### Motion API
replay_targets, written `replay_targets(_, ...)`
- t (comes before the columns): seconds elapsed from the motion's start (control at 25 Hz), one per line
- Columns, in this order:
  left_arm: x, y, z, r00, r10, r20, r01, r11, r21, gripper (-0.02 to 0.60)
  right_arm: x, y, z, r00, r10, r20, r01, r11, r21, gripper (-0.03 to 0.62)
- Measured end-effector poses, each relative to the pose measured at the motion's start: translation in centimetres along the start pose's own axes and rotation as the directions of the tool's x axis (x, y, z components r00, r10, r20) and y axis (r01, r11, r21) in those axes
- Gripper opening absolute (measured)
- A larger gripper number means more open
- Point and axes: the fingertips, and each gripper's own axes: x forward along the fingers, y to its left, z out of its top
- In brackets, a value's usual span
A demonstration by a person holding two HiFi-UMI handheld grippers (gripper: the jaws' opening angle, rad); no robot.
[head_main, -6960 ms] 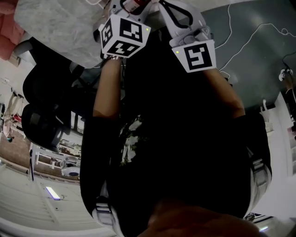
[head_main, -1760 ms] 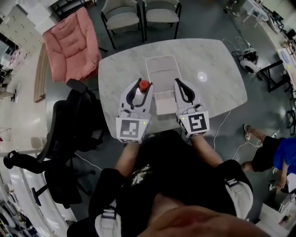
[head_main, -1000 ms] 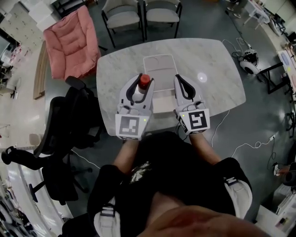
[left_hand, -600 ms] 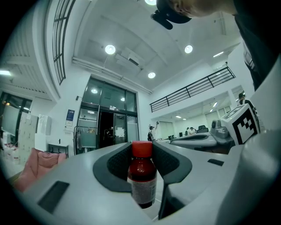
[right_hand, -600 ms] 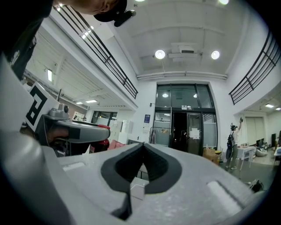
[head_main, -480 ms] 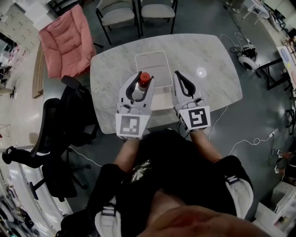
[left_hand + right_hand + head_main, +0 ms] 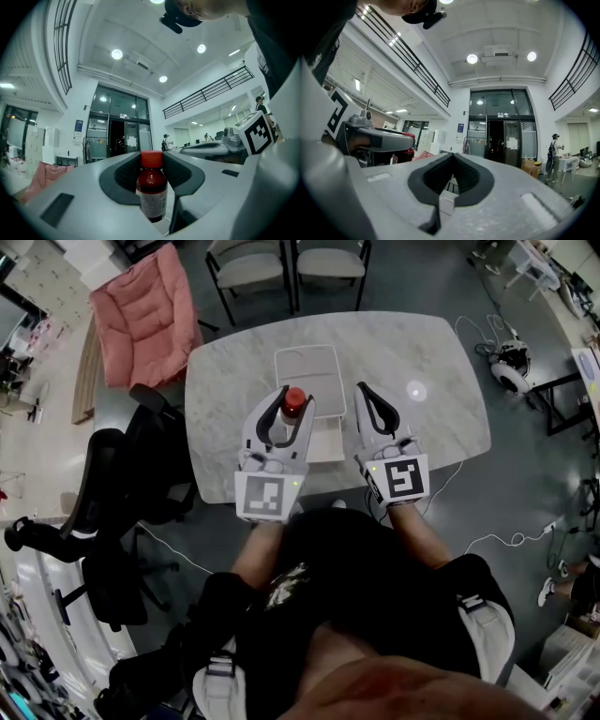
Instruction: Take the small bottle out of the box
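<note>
The small brown bottle [image 7: 284,420] with a red cap stands upright between the jaws of my left gripper [image 7: 287,401], which is shut on it. It is held in the air, above the near edge of the marble table [image 7: 422,352]. In the left gripper view the bottle [image 7: 151,187] fills the gap between the dark pads [image 7: 127,173]. My right gripper [image 7: 368,395] hangs beside it, shut, with nothing in it; its tips meet in the right gripper view [image 7: 453,159]. The white box [image 7: 309,367] lies open on the table beyond both grippers.
A pink armchair [image 7: 145,320] and a black office chair [image 7: 122,493] stand left of the table. Two grey chairs [image 7: 248,273] are at its far side. Cables [image 7: 487,334] trail on the floor at the right. A hall with glass doors [image 7: 501,136] lies ahead.
The bottle stays in my left gripper and both grippers keep their places side by side. The table and box shift only slightly in the head view.
</note>
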Motion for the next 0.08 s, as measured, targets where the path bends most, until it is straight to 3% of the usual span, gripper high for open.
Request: replay_targets(0.08, 0.16, -0.24, 0.17, 1.000, 0.009, 0.003, -0.009, 1.000, 0.008, 0.158, -0.09, -0.34, -0.03, 1.000, 0.011, 0.002, -0.011, 1.000, -0.006, -0.006)
